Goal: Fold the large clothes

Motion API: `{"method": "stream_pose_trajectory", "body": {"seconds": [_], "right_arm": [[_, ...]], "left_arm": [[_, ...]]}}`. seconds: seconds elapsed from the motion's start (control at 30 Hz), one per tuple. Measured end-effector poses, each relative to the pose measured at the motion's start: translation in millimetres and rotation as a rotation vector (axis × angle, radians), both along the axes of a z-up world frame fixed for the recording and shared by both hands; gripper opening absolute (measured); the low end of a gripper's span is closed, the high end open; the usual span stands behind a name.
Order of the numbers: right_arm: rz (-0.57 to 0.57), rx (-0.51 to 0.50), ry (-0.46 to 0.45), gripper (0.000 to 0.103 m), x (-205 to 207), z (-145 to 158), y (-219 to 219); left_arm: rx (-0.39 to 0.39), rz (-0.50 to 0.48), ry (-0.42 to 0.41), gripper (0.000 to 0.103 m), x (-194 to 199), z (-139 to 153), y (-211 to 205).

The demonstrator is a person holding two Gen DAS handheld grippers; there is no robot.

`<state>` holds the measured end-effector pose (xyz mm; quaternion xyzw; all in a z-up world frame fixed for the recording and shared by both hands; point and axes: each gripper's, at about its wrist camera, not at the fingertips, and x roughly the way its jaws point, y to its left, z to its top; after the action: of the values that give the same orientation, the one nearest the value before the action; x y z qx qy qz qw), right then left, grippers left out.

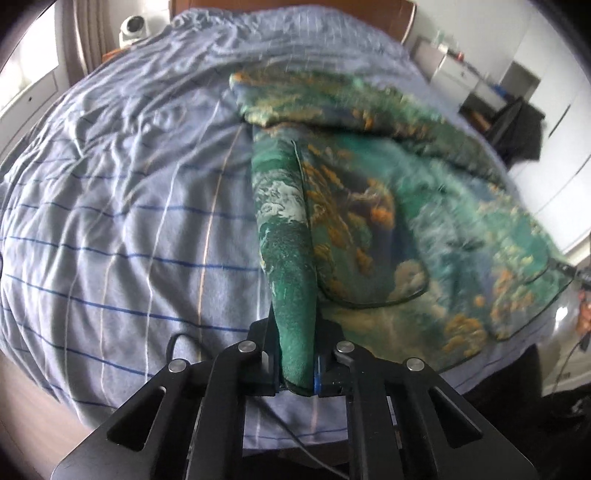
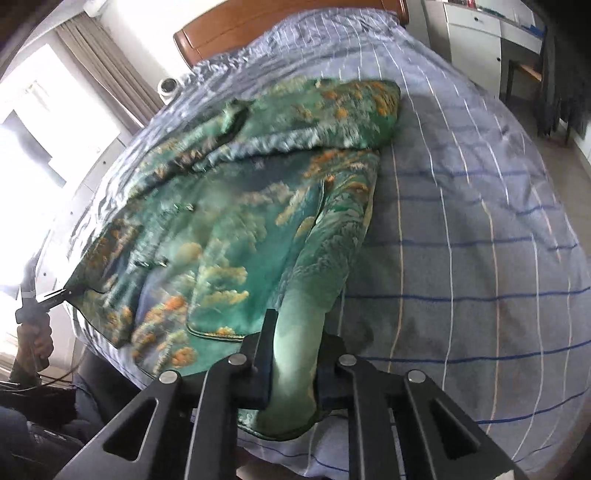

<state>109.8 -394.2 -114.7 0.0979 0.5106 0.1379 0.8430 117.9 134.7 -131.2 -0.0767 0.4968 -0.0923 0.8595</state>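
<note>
A large green garment [image 1: 369, 206] with orange and white cloud print lies spread on the striped bed [image 1: 129, 206]. My left gripper [image 1: 295, 354] is shut on one hem corner, the cloth pulled up taut into a ridge. My right gripper [image 2: 295, 365] is shut on the other hem corner of the garment [image 2: 229, 206], also lifted off the bed [image 2: 461, 221]. In the right wrist view the left gripper [image 2: 55, 295] shows at the far left, pinching the garment's edge. In the left wrist view the right gripper [image 1: 576, 273] shows at the right edge.
A wooden headboard [image 2: 258, 26] stands at the far end. A white round device [image 1: 133, 27] sits by the curtains [image 2: 107, 70]. White cabinets [image 2: 476, 33] and a dark chair [image 1: 517, 125] stand to the right of the bed.
</note>
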Motion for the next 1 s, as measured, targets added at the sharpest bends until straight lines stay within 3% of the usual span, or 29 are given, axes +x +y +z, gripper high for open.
{"method": "stream_pose_trajectory", "body": {"seconds": [0.2, 0.37, 0.47, 0.53, 0.63, 0.73, 0.83, 1.0], "right_arm": [[0.018, 0.022, -0.011, 0.015, -12.9, 15.9, -0.9], [0.040, 0.062, 0.036, 0.015, -48.1, 24.2, -10.2], [0.016, 0.183, 0.075, 0.014, -73.2, 37.7, -17.4], [-0.013, 0.304, 0.049, 0.013, -82.3, 56.4, -24.3], [-0.036, 0.407, -0.039, 0.013, -73.2, 83.8, -31.4], [-0.059, 0.473, -0.121, 0.013, -37.4, 94.0, -39.5], [-0.103, 0.492, -0.146, 0.013, 16.8, 82.3, -48.2], [-0.211, 0.551, -0.098, 0.013, 115.0, 30.2, -61.0]], "left_arm": [[-0.017, -0.003, -0.002, 0.009, -19.8, 16.1, -1.1], [-0.039, 0.013, 0.065, 0.009, -70.9, 23.6, 13.3], [-0.102, 0.043, 0.069, 0.009, -98.2, 45.5, 25.1], [-0.132, 0.060, 0.035, 0.008, -100.3, 63.0, 30.3], [-0.223, 0.087, -0.052, 0.008, -72.2, 86.2, 41.3], [-0.305, 0.121, -0.099, 0.008, -16.0, 91.8, 51.5], [-0.268, 0.135, -0.120, 0.009, 47.7, 83.6, 44.0], [-0.182, 0.167, -0.117, 0.014, 133.3, 55.7, 27.4]]}}
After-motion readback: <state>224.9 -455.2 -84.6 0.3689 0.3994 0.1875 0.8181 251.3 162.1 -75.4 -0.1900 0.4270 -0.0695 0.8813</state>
